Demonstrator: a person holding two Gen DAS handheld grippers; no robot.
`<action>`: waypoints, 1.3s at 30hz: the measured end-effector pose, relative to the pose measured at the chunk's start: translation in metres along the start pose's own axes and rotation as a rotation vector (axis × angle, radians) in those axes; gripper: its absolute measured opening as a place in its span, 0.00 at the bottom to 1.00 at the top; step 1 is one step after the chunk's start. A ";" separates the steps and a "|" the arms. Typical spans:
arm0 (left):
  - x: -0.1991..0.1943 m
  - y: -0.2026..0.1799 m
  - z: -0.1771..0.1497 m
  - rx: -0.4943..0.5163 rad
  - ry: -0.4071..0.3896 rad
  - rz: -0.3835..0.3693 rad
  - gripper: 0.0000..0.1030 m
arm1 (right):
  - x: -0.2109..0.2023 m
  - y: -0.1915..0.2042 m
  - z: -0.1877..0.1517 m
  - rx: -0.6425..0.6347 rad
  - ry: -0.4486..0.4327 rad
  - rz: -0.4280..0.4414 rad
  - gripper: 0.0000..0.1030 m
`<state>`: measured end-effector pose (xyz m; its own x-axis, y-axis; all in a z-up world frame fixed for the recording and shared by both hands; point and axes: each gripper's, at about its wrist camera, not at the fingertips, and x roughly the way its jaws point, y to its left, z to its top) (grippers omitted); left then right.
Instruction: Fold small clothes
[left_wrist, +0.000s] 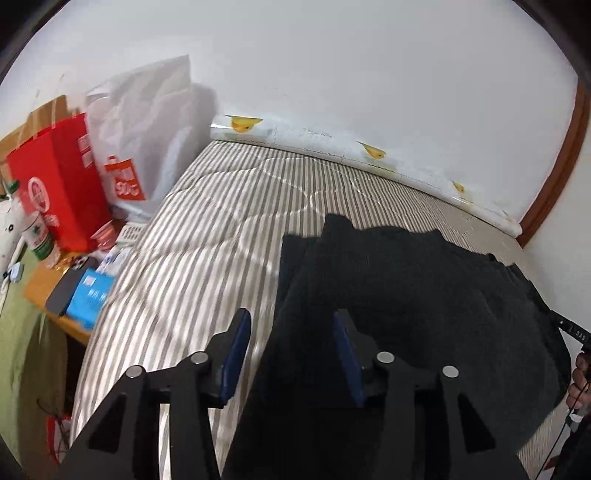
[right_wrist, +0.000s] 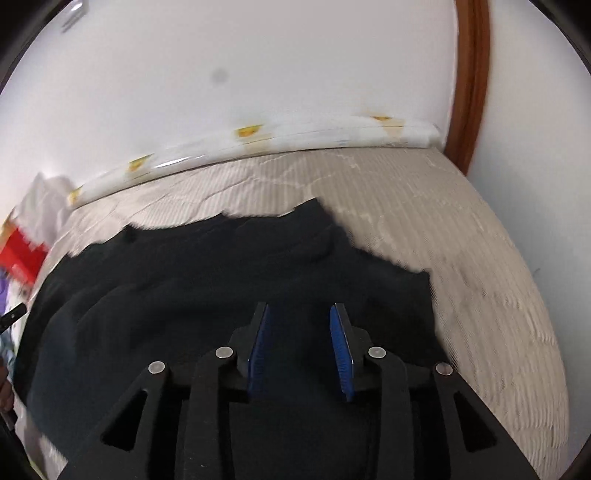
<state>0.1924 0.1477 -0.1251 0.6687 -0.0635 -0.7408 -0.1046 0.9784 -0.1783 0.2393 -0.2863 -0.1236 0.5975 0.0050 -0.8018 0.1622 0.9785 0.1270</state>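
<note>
A black garment (left_wrist: 424, 295) lies spread on the striped mattress (left_wrist: 207, 236); it also shows in the right wrist view (right_wrist: 207, 280). My left gripper (left_wrist: 291, 325) is open, its blue pads apart, straddling the garment's left edge just above it. My right gripper (right_wrist: 300, 317) is open over the right part of the garment, nothing between its pads. The tip of the right gripper (left_wrist: 570, 328) and a hand show at the far right of the left wrist view.
A bedside table (left_wrist: 48, 291) at the left holds a red paper bag (left_wrist: 59, 184), a white plastic bag (left_wrist: 147, 133), a phone (left_wrist: 66, 288) and a blue packet (left_wrist: 90, 295). A white wall and a duck-patterned bolster (right_wrist: 258, 142) run behind the bed. A brown door frame (right_wrist: 472, 74) stands at right.
</note>
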 end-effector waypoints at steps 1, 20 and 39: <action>-0.006 0.002 -0.006 -0.003 -0.002 0.003 0.46 | -0.005 0.006 -0.006 -0.011 0.001 0.010 0.32; -0.081 0.036 -0.123 -0.128 0.023 -0.143 0.55 | -0.053 0.118 -0.109 -0.119 -0.038 0.153 0.33; -0.028 0.017 -0.110 -0.389 0.021 -0.309 0.46 | -0.047 0.152 -0.143 -0.236 -0.043 0.040 0.32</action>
<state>0.0909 0.1449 -0.1787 0.6969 -0.3474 -0.6274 -0.1732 0.7674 -0.6173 0.1231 -0.1081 -0.1502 0.6333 0.0411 -0.7728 -0.0475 0.9988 0.0141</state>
